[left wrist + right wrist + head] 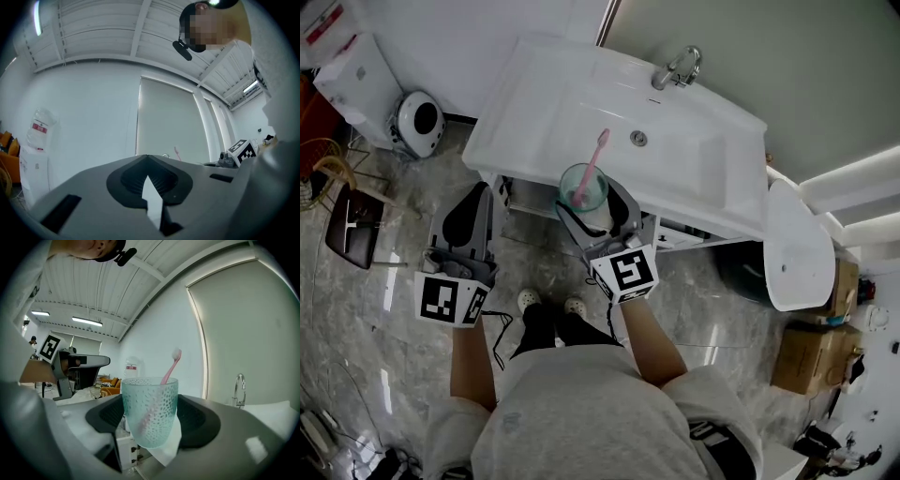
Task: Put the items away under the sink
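Since the sink [609, 103] stands high, the right gripper [596, 211], clamped round the teal cup [150, 404] before its front edge, should descend level (left gripper [146, 161] is closed, empty) lest the pink toothbrush [592, 164] tip out

Sink [525, 112] overhangs ahead; open floor [384, 319] left.

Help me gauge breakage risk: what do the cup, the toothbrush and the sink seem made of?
Cup: translucent pale green with a dimpled, frosted-looking wall. It could be plastic or glass; the look leaves that open.
Toothbrush: slim pink handle with a matte finish, probably plastic.
Sink: glossy white with soft reflections, likely ceramic or a similar moulded material.
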